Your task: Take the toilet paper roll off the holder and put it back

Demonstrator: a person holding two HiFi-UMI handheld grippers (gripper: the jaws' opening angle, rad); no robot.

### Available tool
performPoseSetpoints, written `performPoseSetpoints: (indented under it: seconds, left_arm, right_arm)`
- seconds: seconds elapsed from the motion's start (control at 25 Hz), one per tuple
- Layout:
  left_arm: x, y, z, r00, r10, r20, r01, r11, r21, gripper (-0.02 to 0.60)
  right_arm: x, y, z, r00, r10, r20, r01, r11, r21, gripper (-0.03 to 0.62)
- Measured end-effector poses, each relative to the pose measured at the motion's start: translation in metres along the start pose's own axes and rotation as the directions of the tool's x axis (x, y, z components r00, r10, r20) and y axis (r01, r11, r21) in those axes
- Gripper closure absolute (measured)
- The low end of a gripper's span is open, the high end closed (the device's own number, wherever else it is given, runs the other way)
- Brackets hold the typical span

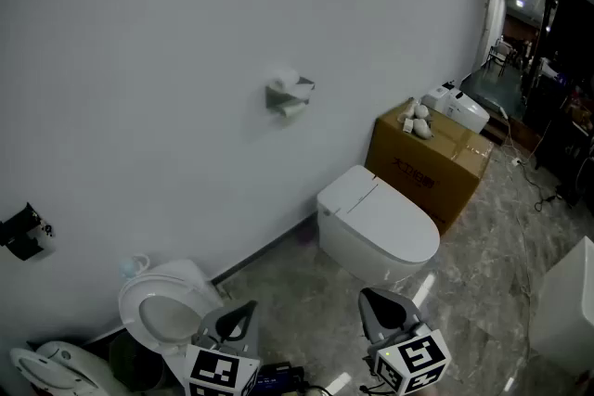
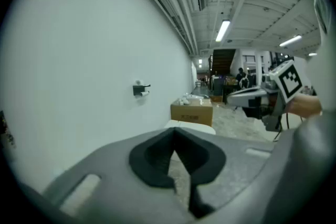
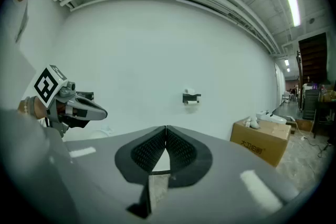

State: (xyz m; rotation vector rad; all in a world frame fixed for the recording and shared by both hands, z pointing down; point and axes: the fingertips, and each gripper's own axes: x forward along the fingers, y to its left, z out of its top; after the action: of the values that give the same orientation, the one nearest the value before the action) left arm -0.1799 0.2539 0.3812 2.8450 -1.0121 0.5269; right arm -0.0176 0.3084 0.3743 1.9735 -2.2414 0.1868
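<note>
- Your left gripper (image 1: 239,315) — jaws pressed together, nothing between them.
- Your right gripper (image 1: 382,306) — jaws also together, empty.
- Toilet paper roll (image 1: 295,108) sits on the wall holder (image 1: 278,95), well ahead of and above both grippers.
- White toilet (image 1: 376,223) stands just beyond your right gripper.

The white toilet paper roll (image 1: 290,99) on the grey metal holder (image 1: 303,86) on the white wall (image 1: 139,60) is too small to tell how it sits. The head view's bottom edge cuts off the left claw (image 1: 241,318) and right claw (image 1: 380,309). The small pale objects (image 1: 418,121) at the far edge of the brown cardboard box (image 1: 436,167) cannot be identified.
</note>
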Motion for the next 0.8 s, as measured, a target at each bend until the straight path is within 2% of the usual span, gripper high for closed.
performPoseSetpoints:
  seconds: [0.44, 0.56, 0.8]
  left_arm:
    - [0.0047, -0.0046, 0.0019, 1.0, 0.001, -0.006, -0.001, 1.0, 0.0, 0.586]
    - [0.0042, -0.0063, 0.0028, 1.0, 0.012, 0.001, -0.012, 1.0, -0.014, 0.586]
    - [0.0056, -0.0102, 0.0059, 1.0, 0.012, 0.014, -0.011, 0.999, -0.051, 0.584]
  right_arm:
    - [-0.0015, -0.0073, -0.0012, 1.0, 0.001, 0.009, -0.001, 1.0, 0.022, 0.589]
    - [-0.0036, -0.0087, -0.0002, 1.0, 0.004, 0.021, -0.005, 0.998, 0.06, 0.589]
    - [-0.0049, -0.0091, 0.0009, 0.999, 0.017, 0.036, -0.02, 0.997, 0.072, 0.586]
